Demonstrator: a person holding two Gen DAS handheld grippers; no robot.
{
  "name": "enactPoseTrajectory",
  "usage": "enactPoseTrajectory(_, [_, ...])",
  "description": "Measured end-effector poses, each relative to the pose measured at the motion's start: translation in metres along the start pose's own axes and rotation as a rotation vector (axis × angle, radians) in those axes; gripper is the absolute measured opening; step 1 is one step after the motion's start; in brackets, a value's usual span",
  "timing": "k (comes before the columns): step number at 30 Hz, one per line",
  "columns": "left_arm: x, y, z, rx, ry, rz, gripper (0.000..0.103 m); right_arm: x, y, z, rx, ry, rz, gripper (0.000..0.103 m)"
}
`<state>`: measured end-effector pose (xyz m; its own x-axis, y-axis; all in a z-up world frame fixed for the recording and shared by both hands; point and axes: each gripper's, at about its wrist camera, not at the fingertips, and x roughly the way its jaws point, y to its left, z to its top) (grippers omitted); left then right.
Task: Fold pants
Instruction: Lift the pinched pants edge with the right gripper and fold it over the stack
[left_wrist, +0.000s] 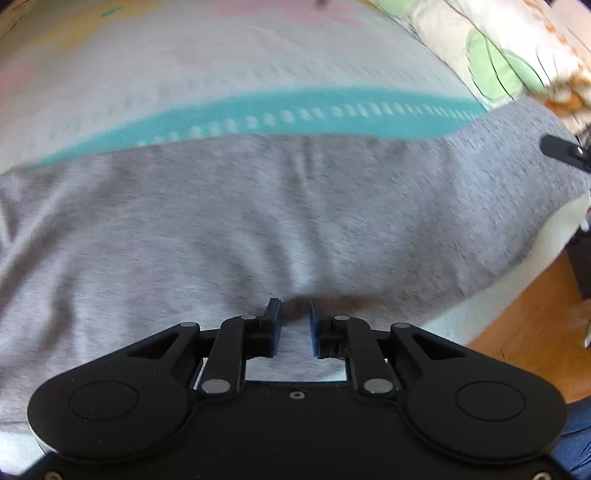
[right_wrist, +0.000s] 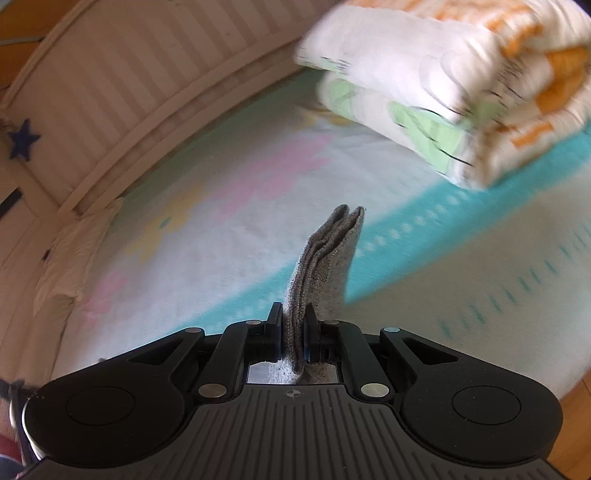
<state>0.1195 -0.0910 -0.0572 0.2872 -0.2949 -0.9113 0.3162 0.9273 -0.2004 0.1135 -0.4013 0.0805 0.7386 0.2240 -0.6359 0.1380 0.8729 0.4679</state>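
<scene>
Close in, the left gripper stands narrow, its blue pads pinching up a small ridge of the grey pants, which spread flat on the bed toward twelve o'clock, long axis running nine to three. The right gripper clamps a folded pants edge that rises toward twelve. Beyond, at two o'clock, lies a folded quilt. Both hands hold the near edge, so the likely fold goes away, toward twelve.
</scene>
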Motion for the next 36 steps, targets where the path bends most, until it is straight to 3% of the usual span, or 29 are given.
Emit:
enactPoseTrajectory(3, [-0.010, 0.021, 0.014, -0.036, -0.049, 0.016, 0.021, -0.002, 0.028, 0.001, -0.053, -0.005, 0.057, 0.010])
enactPoseTrajectory(9, [-0.029, 0.052, 0.039, -0.111, -0.104, -0.024, 0.021, 0.009, 0.087, 0.002, -0.119, 0.021, 0.214, 0.010])
enactPoseTrajectory(14, [-0.042, 0.074, 0.046, -0.134, -0.132, -0.041, 0.021, 0.031, 0.137, -0.002, -0.152, 0.095, 0.360, 0.010])
enactPoseTrajectory(19, [-0.052, 0.118, 0.040, -0.235, -0.126, -0.063, 0.021, 0.056, 0.188, -0.017, -0.213, 0.194, 0.454, 0.010])
enactPoseTrajectory(29, [-0.052, 0.213, 0.023, -0.432, -0.127, 0.000, 0.021, 0.109, 0.257, -0.058, -0.393, 0.351, 0.391, 0.010])
enactPoseTrajectory(36, [-0.054, 0.246, 0.010, -0.505, -0.134, 0.045, 0.022, 0.128, 0.284, -0.094, -0.521, 0.457, 0.342, 0.013])
